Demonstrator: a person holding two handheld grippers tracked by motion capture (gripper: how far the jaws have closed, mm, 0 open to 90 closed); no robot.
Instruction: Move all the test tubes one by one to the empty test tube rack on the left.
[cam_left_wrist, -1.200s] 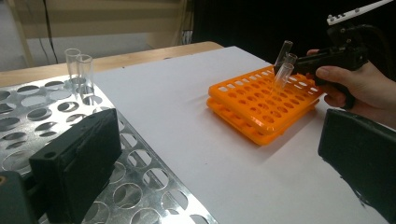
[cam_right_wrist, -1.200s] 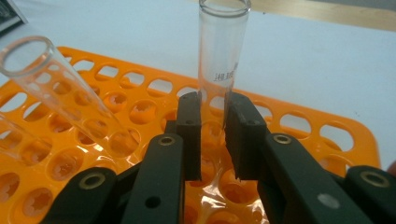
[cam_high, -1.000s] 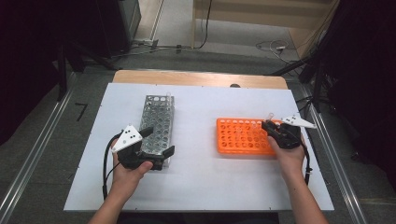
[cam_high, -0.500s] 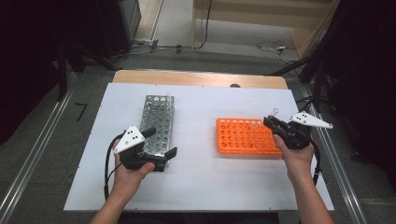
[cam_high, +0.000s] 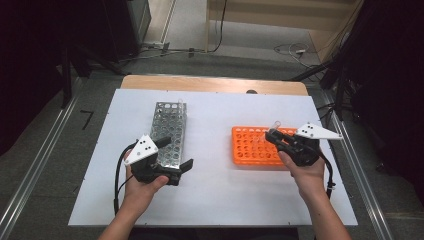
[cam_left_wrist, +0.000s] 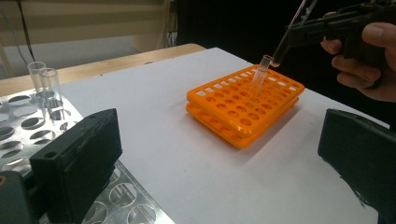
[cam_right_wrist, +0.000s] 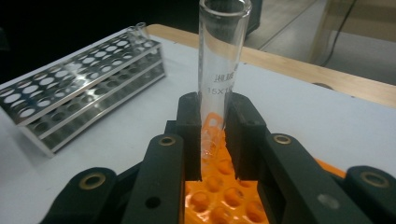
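Two racks on white worktop (cam_high: 215, 200): metal rack (cam_high: 169, 131) at 9 o'clock, orange rack (cam_high: 257, 146) at 3. Metal rack holds two glass tubes (cam_left_wrist: 45, 88) at its far end. Right claw (cam_high: 272, 135) clamps a clear test tube (cam_right_wrist: 219, 70), tilted above orange rack's far edge. Left claw (cam_high: 175, 160) open, nothing between jaws, at metal rack's near end.

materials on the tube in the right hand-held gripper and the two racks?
Test tube: clear glass by the look, glossy, with printed lettering; clear plastic can't be excluded.
Orange rack: likely moulded plastic, uniform bright colour, semi-matte sheen.
Silver rack: appears to be perforated sheet metal, maybe steel or aluminium, with a dull reflective surface.
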